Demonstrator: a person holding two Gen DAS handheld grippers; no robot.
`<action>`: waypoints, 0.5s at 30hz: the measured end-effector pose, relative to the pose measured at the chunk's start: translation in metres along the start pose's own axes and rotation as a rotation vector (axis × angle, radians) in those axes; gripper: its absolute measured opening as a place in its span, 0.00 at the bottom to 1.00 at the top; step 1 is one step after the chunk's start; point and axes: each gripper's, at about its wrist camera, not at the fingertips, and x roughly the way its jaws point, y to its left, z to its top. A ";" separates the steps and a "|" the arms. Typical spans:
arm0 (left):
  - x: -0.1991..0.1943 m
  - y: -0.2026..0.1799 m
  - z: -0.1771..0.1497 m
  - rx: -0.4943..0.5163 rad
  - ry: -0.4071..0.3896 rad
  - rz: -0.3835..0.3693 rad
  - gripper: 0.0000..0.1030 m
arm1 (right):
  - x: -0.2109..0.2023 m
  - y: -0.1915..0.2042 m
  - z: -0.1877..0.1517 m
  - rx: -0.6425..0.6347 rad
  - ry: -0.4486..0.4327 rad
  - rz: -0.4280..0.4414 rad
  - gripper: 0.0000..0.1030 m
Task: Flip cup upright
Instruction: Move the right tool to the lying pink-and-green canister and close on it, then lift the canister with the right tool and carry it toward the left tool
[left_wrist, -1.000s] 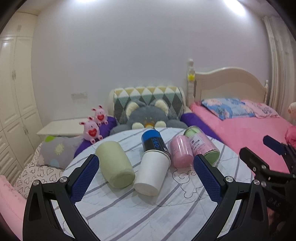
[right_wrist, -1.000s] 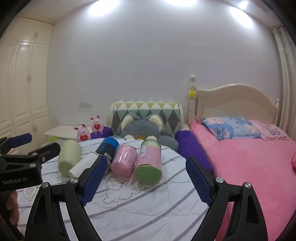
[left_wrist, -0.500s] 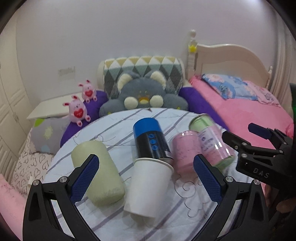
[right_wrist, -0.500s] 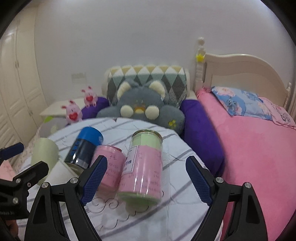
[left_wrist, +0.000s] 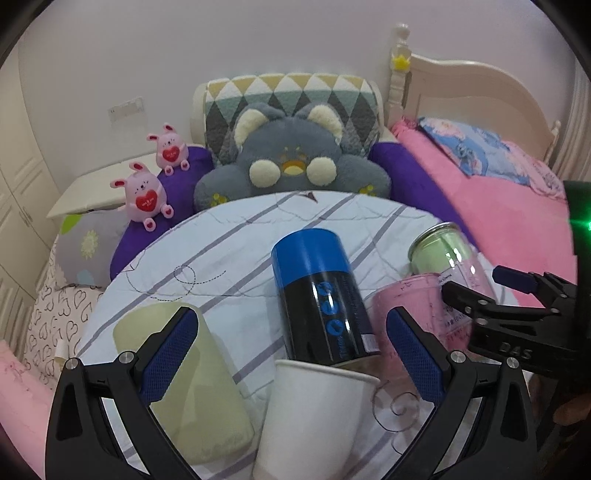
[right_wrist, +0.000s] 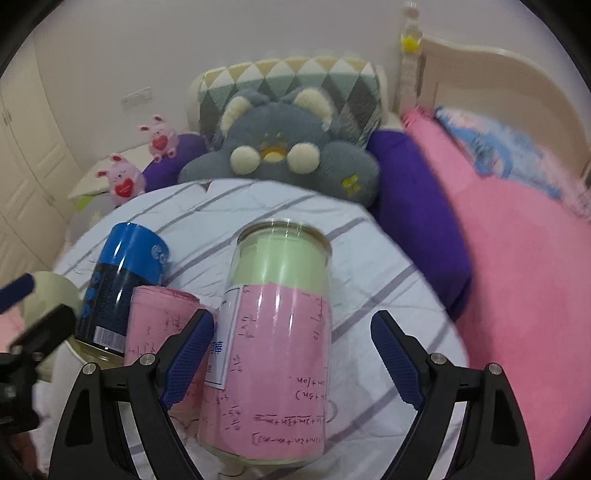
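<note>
Several cups and cans lie on their sides on a round table with a striped white cloth (left_wrist: 229, 236). In the left wrist view my open left gripper (left_wrist: 291, 354) straddles a white paper cup (left_wrist: 310, 417), with a pale green cup (left_wrist: 192, 387) at its left finger and a blue-and-black can (left_wrist: 321, 295) beyond. In the right wrist view my open right gripper (right_wrist: 291, 358) straddles a clear can wrapped in pink and green paper (right_wrist: 273, 343); a pink cup (right_wrist: 159, 332) lies at its left finger. The right gripper also shows in the left wrist view (left_wrist: 480, 291).
A grey plush cushion (left_wrist: 291, 166) and two pink plush rabbits (left_wrist: 144, 192) sit behind the table. A bed with a pink cover (left_wrist: 517, 221) stands to the right. White wardrobe doors (right_wrist: 26, 147) are at the left. The table edge falls off at the right (right_wrist: 424, 295).
Both grippers have moved forward and tilted down toward the table. The white cup now lies between the left fingers and the pink-and-green can between the right fingers. The objects have not moved.
</note>
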 end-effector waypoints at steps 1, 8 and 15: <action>0.004 0.001 0.001 -0.005 0.009 -0.002 1.00 | 0.002 0.001 0.000 0.002 0.016 0.012 0.86; 0.015 0.004 0.000 -0.021 0.046 -0.008 1.00 | 0.022 0.004 -0.001 0.007 0.092 0.049 0.71; 0.014 0.004 0.002 -0.018 0.043 -0.008 1.00 | 0.012 0.009 -0.001 -0.001 0.056 0.025 0.70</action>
